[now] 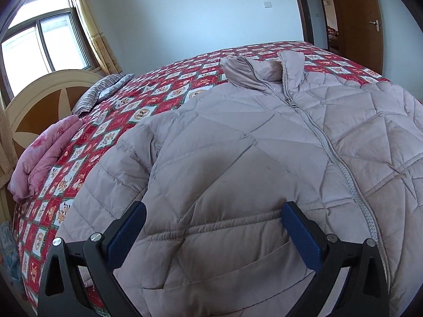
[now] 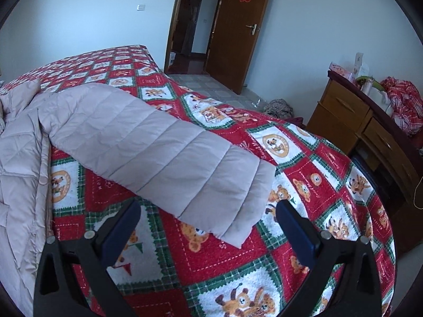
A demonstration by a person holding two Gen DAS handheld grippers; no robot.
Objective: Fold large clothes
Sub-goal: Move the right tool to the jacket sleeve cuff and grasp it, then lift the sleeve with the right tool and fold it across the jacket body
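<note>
One big quilted jacket point(image 1: 238, 142) fills the bed, front up, zipper point(image 1: 327, 142) closed almost to the collar point(image 1: 264, 71), which sits up at twelve o'clock in the left wrist view. Laid flat and zipped like that, it looks set up for a clean fold, front panels locked together so nothing slides apart.

Over on the right wrist view, the right sleeve point(image 2: 158, 142) runs out from ten o'clock down toward five o'clock, stretched straight across the bedspread point(image 2: 304, 163), cuff end nearest the camera. Spread wide that way, it seems ready to be swung across the body.

Left hand-held gripper point(image 1: 212, 218) hovers above the hem region, fingers splayed wide, nothing between them; whether it touches the fabric is hard to say. Right hand-held gripper point(image 2: 207, 215) is likewise spread apart, framing the cuff, gripping nothing. My read: the sleeve fold comes first, cuff as the pick point.

Further out: a pink quilt point(image 1: 42, 155) at nine o'clock and a striped pillow point(image 1: 103, 92) beside the headboard point(image 1: 34, 97); door point(image 2: 238, 26) at twelve, wooden dresser point(image 2: 351, 121) at three.
</note>
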